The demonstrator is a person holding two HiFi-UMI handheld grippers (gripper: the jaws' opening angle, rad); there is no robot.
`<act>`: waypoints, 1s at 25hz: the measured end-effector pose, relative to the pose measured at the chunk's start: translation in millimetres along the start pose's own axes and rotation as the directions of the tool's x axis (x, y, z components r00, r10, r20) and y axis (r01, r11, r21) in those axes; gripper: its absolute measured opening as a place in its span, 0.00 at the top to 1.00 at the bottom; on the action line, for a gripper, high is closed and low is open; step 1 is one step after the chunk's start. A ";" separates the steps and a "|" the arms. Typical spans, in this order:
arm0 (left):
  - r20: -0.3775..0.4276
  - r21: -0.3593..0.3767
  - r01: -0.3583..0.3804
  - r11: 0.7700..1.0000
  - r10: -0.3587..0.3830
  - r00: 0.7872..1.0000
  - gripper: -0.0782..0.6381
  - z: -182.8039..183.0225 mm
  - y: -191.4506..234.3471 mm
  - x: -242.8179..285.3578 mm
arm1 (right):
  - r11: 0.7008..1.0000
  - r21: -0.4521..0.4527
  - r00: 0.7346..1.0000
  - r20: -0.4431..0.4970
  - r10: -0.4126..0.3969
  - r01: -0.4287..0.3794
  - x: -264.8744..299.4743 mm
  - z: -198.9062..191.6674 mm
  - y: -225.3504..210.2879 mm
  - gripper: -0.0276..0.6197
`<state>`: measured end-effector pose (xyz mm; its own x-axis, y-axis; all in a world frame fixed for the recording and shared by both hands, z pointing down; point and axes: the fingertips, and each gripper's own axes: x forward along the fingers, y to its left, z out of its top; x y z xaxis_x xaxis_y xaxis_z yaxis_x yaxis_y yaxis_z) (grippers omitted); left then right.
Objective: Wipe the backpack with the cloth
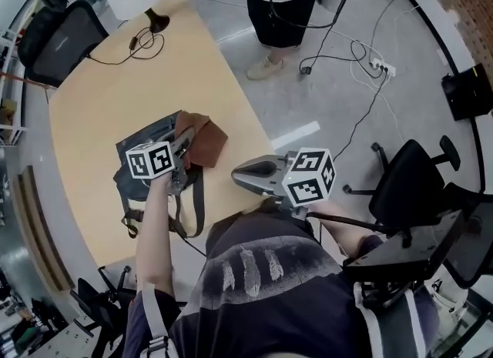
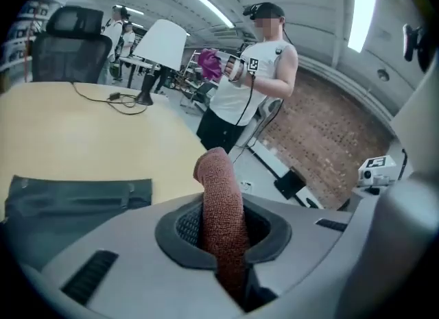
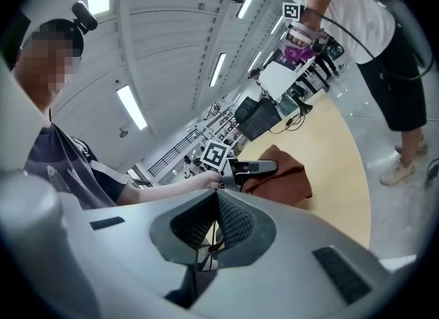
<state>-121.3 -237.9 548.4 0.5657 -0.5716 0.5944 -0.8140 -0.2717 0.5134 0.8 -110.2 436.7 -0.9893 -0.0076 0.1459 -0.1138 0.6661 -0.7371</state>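
Head view: cloth (image 1: 205, 142) in left gripper (image 1: 184, 147), on backpack (image 1: 146, 132).

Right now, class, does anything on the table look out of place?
Nothing spilled or damaged. The cloth is bunched in the left gripper, lying half off the backpack; the right gripper is shut, empty.

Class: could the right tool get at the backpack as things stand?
Probably yes: the right tool hangs shut and empty near the table edge, with only bare tabletop between it and the backpack.
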 end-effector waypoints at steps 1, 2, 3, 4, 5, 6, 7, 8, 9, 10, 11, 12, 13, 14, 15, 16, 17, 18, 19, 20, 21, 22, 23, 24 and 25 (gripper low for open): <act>-0.019 0.006 -0.058 0.998 0.058 0.998 0.81 -11.4 14.8 -5.6 | 1.000 0.003 1.000 -0.014 0.009 -0.009 2.5 -4.2 0.2 0.95; -0.039 0.023 -0.120 0.993 0.121 0.992 0.81 -21.4 30.4 -13.2 | 1.000 0.004 0.999 -0.029 0.020 -0.020 6.9 -7.5 0.4 0.95; -0.057 0.056 -0.185 0.981 0.188 0.981 0.81 -29.6 45.8 -22.1 | 0.999 0.004 0.998 -0.044 0.035 -0.035 12.4 -9.9 0.6 0.95; -0.070 0.103 -0.244 0.964 0.252 0.965 0.81 -36.7 59.3 -30.7 | 0.999 0.003 0.997 -0.060 0.049 -0.048 18.0 -12.0 0.7 0.95; -0.076 0.153 -0.290 0.945 0.304 0.950 0.81 -43.4 69.4 -37.7 | 0.998 0.001 0.995 -0.077 0.059 -0.059 22.4 -14.4 0.4 0.95; -0.074 0.191 -0.321 0.928 0.339 0.938 0.81 -49.3 75.4 -43.0 | 0.998 0.001 0.993 -0.096 0.065 -0.065 26.0 -17.2 0.3 0.95; -0.067 0.214 -0.339 0.916 0.360 0.931 0.81 -53.9 77.9 -47.6 | 0.998 0.000 0.991 -0.113 0.068 -0.069 29.1 -20.1 1.1 0.95; -0.060 0.232 -0.352 0.907 0.375 0.925 0.81 -57.3 78.4 -52.2 | 0.997 -0.001 0.989 -0.129 0.073 -0.073 32.4 -22.7 3.9 0.95; -0.058 0.254 -0.365 0.896 0.391 0.919 0.81 -60.0 78.3 -57.2 | 0.997 -0.004 0.986 -0.143 0.080 -0.081 35.9 -25.1 8.7 0.95; -0.059 0.284 -0.377 0.882 0.408 0.911 0.81 -62.7 78.7 -62.8 | 0.996 -0.007 0.984 -0.155 0.089 -0.091 39.7 -27.5 14.9 0.95; -0.061 0.312 -0.387 0.868 0.425 0.903 0.81 -65.5 80.2 -69.3 | 0.995 -0.012 0.981 -0.165 0.097 -0.100 44.1 -29.6 21.1 0.95; -0.062 0.333 -0.396 0.856 0.439 0.897 0.81 -68.5 83.3 -76.7 | 0.994 -0.018 0.980 -0.173 0.101 -0.106 49.5 -31.2 26.4 0.95; -0.061 0.345 -0.405 0.847 0.451 0.890 0.82 -72.1 88.4 -85.3 | 0.994 -0.026 0.979 -0.179 0.101 -0.107 55.7 -32.5 30.9 0.95; -0.059 0.350 -0.415 0.840 0.462 0.885 0.81 -76.7 95.2 -95.1 | 0.994 -0.033 0.978 -0.182 0.100 -0.107 62.5 -33.7 35.2 0.95; -0.056 0.349 -0.426 0.835 0.472 0.880 0.82 -82.3 102.7 -105.9 | 0.994 -0.038 0.978 -0.183 0.099 -0.107 69.6 -35.2 40.0 0.95; -0.052 0.344 -0.437 0.831 0.481 0.875 0.82 -88.5 110.5 -117.3 | 0.993 -0.040 0.978 -0.183 0.099 -0.108 76.7 -37.3 45.3 0.95; -0.048 0.340 -0.449 0.827 0.492 0.870 0.82 -94.8 118.3 -129.1 | 0.993 -0.042 0.978 -0.182 0.099 -0.108 83.5 -39.9 51.1 0.95; -0.043 0.338 -0.461 0.821 0.503 0.863 0.81 -101.1 126.3 -141.1 | 0.993 -0.044 0.978 -0.182 0.098 -0.108 90.1 -43.0 57.1 0.95; -0.037 0.334 -0.473 0.815 0.513 0.858 0.81 -107.5 134.7 -153.2 | 0.993 -0.046 0.978 -0.184 0.097 -0.107 96.7 -46.4 63.0 0.95; -0.028 0.320 -0.484 0.814 0.519 0.854 0.81 -114.1 143.6 -165.8 | 0.993 -0.048 0.978 -0.188 0.095 -0.105 103.4 -50.0 68.9 0.95; -0.016 0.295 -0.497 0.816 0.524 0.851 0.81 -120.8 152.8 -179.2 | 0.993 -0.051 0.977 -0.194 0.092 -0.103 110.4 -53.7 74.6 0.95; -0.004 0.266 -0.511 0.818 0.531 0.848 0.81 -127.5 162.1 -193.5 | 0.993 -0.055 0.976 -0.201 0.089 -0.102 117.6 -57.4 80.4 0.95; 0.010 0.240 -0.525 0.817 0.539 0.842 0.82 -134.0 171.0 -208.1 | 0.993 -0.060 0.974 -0.209 0.086 -0.101 124.9 -61.0 86.4 0.95; 0.022 0.219 -0.539 0.814 0.548 0.836 0.81 -140.2 179.4 -222.6 | 0.993 -0.067 0.972 -0.217 0.084 -0.101 132.1 -64.5 92.8 0.95; 0.030 0.202 -0.552 0.809 0.559 0.829 0.81 -146.4 187.4 -236.3 | 0.992 -0.075 0.971 -0.224 0.083 -0.102 139.0 -67.9 99.4 0.95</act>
<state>-388.2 -40.4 594.8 0.0104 -0.6486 0.7610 -0.9974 -0.0608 -0.0381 -141.9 5.6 428.5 -0.9494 0.2151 0.2289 -0.0053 0.7176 -0.6964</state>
